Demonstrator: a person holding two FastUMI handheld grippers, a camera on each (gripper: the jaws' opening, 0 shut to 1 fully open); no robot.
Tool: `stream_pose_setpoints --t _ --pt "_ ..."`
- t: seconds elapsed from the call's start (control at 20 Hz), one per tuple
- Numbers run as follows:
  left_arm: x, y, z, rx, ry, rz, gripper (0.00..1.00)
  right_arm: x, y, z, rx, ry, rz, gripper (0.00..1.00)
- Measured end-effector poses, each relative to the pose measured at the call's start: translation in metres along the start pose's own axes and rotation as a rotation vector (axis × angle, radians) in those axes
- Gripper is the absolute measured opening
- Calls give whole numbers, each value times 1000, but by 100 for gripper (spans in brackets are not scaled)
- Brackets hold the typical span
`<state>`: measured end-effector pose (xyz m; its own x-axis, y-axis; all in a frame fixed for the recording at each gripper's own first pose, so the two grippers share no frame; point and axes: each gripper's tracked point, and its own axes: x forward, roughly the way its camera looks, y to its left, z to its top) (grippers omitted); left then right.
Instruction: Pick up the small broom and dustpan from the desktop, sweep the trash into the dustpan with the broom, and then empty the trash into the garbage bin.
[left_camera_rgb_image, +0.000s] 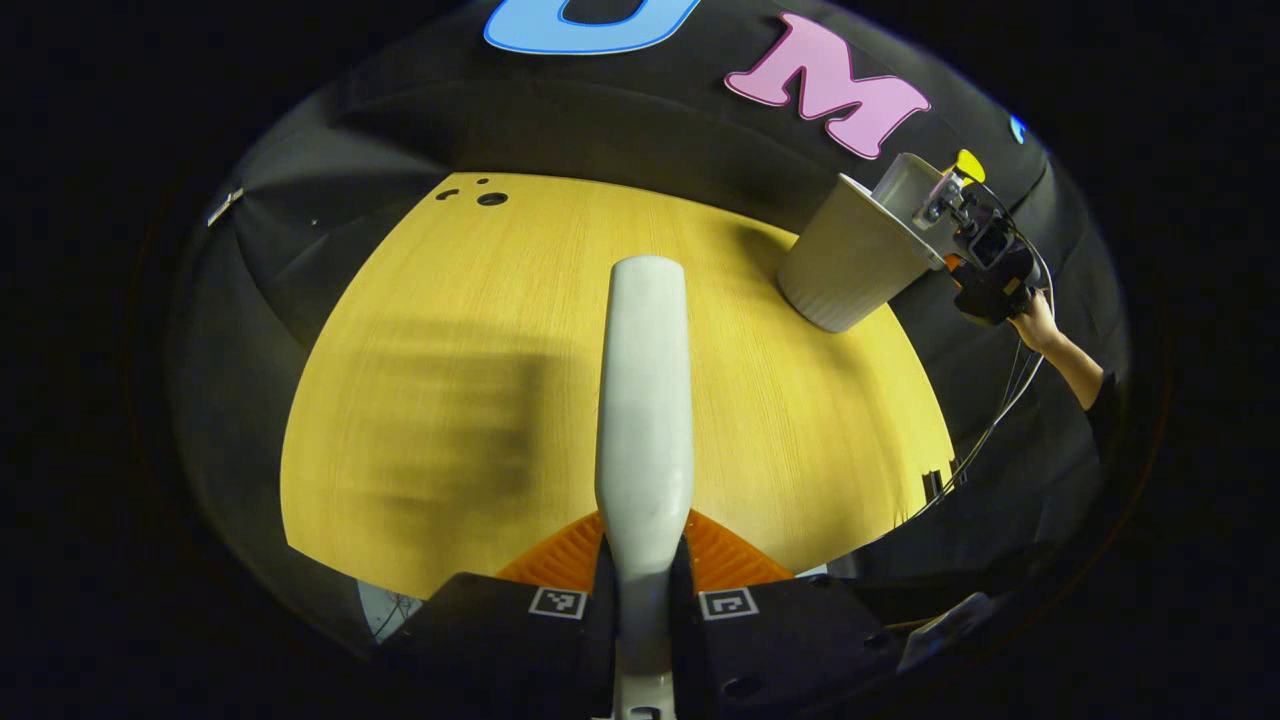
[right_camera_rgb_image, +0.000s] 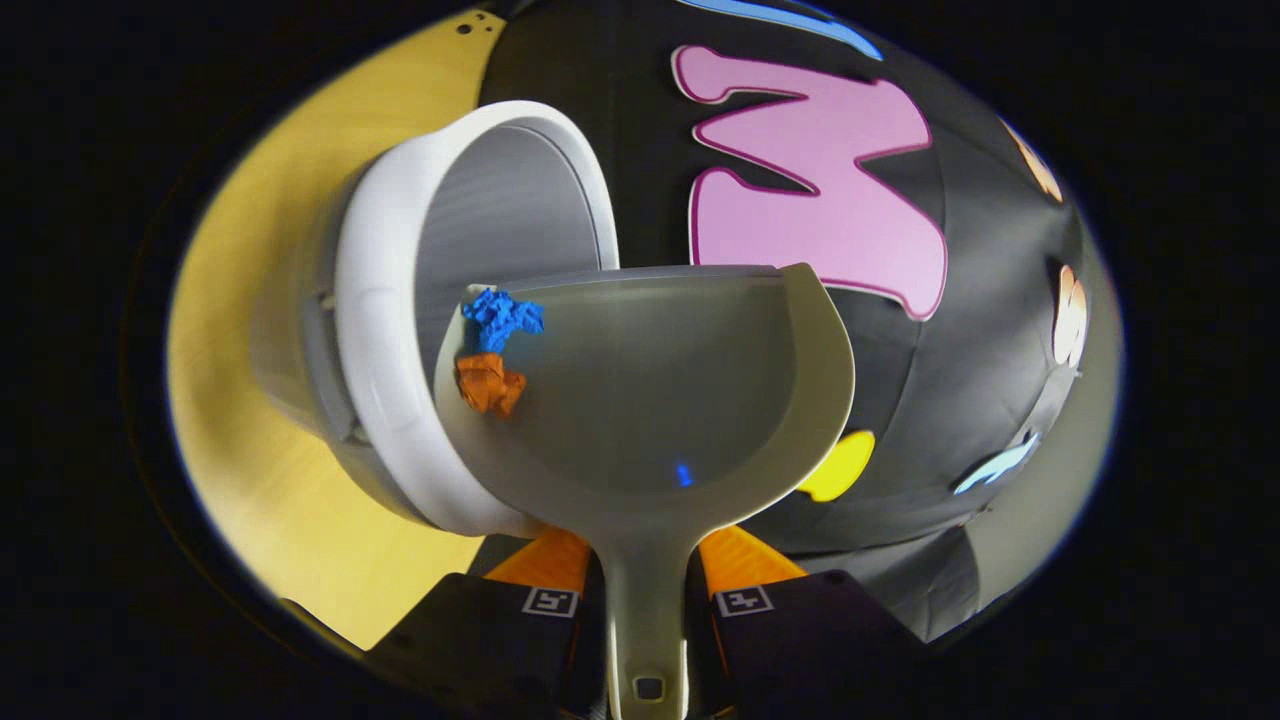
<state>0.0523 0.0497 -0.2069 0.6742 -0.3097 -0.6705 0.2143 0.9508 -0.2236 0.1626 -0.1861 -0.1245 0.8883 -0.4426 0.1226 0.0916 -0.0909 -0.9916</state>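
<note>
Over bin (right_camera_rgb_image: 400, 300): right tongs (right_camera_rgb_image: 645, 590) clamp dustpan (right_camera_rgb_image: 650, 400); left tongs (left_camera_rgb_image: 645, 590) clamp broom (left_camera_rgb_image: 645, 400).

In the right gripper view, the dustpan (right_camera_rgb_image: 650, 390) is held before the garbage bin (right_camera_rgb_image: 400, 330), its front edge over the bin's mouth. Two trash scraps (right_camera_rgb_image: 495, 350) are lodged in the pan's left corner, one above the other. In the left gripper view, the bin stands at the desktop's (left_camera_rgb_image: 450, 400) far right edge.

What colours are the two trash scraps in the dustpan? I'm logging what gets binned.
One blue scrap and one orange scrap, best seen in the right gripper view.
</note>
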Motion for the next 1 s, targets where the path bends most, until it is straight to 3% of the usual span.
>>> stream_pose_setpoints --t 0.15,0.35,0.55,0.65,0.7,1.0 --pt "-6 -5 9 -7 -24 0 27 5 0 -6 -47 -25 -10 35" --pt "-5 -16 3 -9 -36 4 27 1 2 -1 25 -16 37 35" --pt "-3 -23 -5 -3 -40 17 27 0 7 -3 179 4 131 31" --pt "-3 -25 -5 -23 -45 17 25 -2 9 0 278 8 194 39" --pt "-4 -24 -4 -27 -50 27 25 -3 7 -1 318 13 212 35" --pt "-13 -7 3 -57 -87 83 27 -22 -29 -13 649 45 281 35"
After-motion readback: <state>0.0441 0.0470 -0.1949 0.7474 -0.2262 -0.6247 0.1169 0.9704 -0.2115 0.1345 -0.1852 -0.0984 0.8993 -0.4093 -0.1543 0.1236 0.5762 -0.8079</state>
